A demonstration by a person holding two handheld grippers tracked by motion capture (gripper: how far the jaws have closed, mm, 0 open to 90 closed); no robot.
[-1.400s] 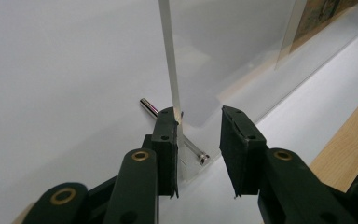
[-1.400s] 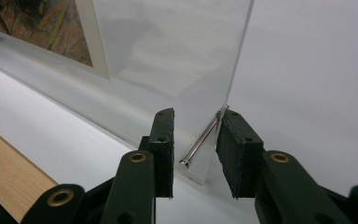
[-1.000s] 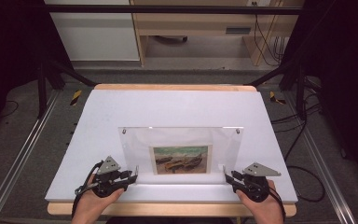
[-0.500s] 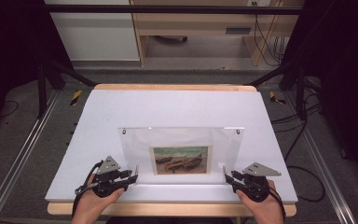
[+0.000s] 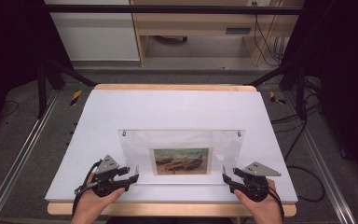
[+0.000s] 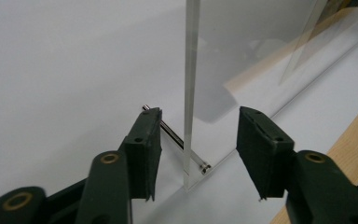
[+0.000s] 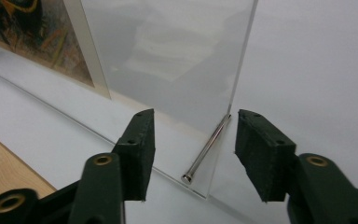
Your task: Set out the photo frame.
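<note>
An acrylic frame [image 5: 182, 149] is stood upright on the counter [image 5: 168, 109], toward its near edge, with a picture [image 5: 182, 161] held low in its middle. The left gripper [image 5: 131, 178] is parked at its left bottom corner, the right gripper [image 5: 227, 179] at its right, each with a metal pin [image 7: 207, 148] between the jaws.

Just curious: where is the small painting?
In the high view, the small boat painting sits mid-table inside the clear acrylic frame, between the two tongs.
</note>
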